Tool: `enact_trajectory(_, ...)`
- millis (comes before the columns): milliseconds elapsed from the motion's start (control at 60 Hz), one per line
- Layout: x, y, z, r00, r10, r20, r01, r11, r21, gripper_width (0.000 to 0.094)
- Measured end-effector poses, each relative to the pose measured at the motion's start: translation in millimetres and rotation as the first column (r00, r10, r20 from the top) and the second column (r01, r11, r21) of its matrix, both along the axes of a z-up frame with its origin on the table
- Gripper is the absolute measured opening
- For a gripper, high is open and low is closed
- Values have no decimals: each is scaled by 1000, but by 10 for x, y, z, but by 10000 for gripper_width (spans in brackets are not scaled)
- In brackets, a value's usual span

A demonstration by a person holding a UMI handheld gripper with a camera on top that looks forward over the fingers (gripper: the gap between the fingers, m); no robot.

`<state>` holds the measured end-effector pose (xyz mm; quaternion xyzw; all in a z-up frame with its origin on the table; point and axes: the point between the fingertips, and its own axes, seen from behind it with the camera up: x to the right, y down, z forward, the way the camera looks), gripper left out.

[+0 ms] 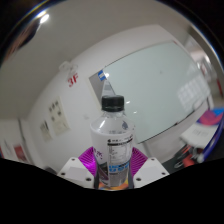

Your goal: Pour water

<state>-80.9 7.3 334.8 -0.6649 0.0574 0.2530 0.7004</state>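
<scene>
Tool point(113, 170) clenched on my capped water bottle point(113, 130), raised near the whiteboard point(150, 85); tilting with the cap point(112, 101) on pours nothing.

Bottle point(112, 140) base and tongs' point(113, 167) tips, cut off below

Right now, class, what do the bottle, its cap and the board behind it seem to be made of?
The water bottle, held between the gripper fingers, looks like clear, glossy plastic: the wall shows through it. Its cap seems dark, hard plastic. The whiteboard looks like a smooth, glossy white panel, since it carries reflections.
</scene>
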Motion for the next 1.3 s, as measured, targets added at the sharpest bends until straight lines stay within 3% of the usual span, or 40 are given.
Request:
enact_trajectory(100,578,232,-430,959,-136,249,149,988,-34,375)
enact_trajectory(183,928,170,-994,906,-169,389,223,970,-98,376)
enact_trajectory(250,1215,220,-1588,880,-141,453,234,960,-156,374)
enact_trajectory(367,1307,111,-2102,837,-108,536,268,936,-229,373)
enact_trajectory(550,1472,127,-2819,833,-58,550,263,916,-302,403)
enact_trajectory(583,1478,123,-2758,840,-85,536,265,926,-268,384)
enact_trajectory(650,1509,96,-2796,855,-101,509,279,916,-287,407)
enact_trajectory(667,1510,102,-2784,858,-105,503,278,918,-283,459)
enact_trajectory(767,1511,118,-2795,858,-95,504,275,915,-296,543)
enact_trajectory(867,1511,62,-2937,860,-47,509,273,884,-380,861)
enact_trajectory(900,1522,21,-2943,860,-50,507,283,875,-393,820)
enact_trajectory(933,1552,-17,-2903,857,-64,511,299,869,-393,839)
enact_trajectory(1183,1599,-718,-2419,819,-99,566,362,854,-374,846)
enact_trajectory(1300,1511,-1287,-2123,811,-112,574,372,856,-359,845)
